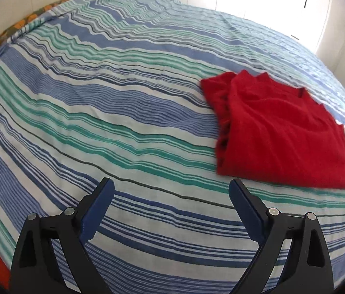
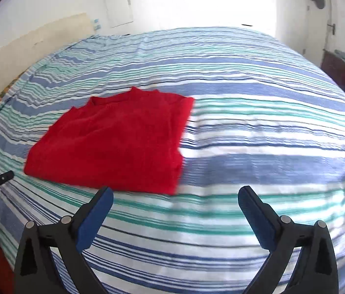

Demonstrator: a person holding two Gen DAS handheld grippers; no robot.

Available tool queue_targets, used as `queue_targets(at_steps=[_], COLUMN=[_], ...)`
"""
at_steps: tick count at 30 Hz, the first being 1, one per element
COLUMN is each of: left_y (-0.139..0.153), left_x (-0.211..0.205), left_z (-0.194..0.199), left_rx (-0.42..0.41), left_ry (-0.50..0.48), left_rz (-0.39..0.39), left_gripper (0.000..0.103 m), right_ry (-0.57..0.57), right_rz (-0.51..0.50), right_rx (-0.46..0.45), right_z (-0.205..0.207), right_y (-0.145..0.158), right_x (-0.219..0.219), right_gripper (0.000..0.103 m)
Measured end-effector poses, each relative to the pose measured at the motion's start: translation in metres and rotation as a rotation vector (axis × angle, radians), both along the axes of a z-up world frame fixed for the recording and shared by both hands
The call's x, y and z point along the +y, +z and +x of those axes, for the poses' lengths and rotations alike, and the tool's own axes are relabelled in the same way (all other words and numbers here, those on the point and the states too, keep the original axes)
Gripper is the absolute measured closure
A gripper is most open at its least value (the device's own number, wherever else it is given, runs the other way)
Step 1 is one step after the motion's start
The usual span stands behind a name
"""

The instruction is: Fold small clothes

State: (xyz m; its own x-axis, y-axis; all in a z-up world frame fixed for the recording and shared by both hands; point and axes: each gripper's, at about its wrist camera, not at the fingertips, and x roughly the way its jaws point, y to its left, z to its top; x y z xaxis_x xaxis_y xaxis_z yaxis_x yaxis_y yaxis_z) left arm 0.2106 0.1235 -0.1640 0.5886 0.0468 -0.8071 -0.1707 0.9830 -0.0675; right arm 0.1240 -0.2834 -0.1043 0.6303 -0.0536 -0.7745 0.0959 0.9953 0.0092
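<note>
The left claw (image 1: 171, 189) hovers spread wide and empty above a striped bed (image 1: 99, 127), the folded red shirt (image 1: 277, 132) lying flat between both tools; the right claw (image 2: 175, 197) likewise gapes empty just short of it.

I'm looking forward and down over the striped bed (image 1: 99, 112) from both wrist cameras, close above its near edge; both are sharing the red garment (image 1: 277, 132), right in one, left in the other.
</note>
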Motion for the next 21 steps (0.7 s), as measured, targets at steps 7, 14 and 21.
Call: queue_targets(at_steps=[7, 14, 21], left_y=[-0.037, -0.039, -0.040], left_x=[0.007, 0.010, 0.007], left_z=[-0.012, -0.013, -0.013], left_rx=[0.035, 0.031, 0.028], left_ry=[-0.006, -0.008, -0.008], left_rz=[0.028, 0.022, 0.028], left_gripper=[0.001, 0.001, 0.001], right_ry=[-0.119, -0.121, -0.121], right_rz=[0.005, -0.003, -0.004], right_rx=[0.081, 0.075, 0.071], right_z=[-0.038, -0.030, -0.031], right_y=[-0.066, -0.064, -0.068], right_x=[-0.052, -0.048, -0.043], right_gripper=[0.000, 0.000, 0.000])
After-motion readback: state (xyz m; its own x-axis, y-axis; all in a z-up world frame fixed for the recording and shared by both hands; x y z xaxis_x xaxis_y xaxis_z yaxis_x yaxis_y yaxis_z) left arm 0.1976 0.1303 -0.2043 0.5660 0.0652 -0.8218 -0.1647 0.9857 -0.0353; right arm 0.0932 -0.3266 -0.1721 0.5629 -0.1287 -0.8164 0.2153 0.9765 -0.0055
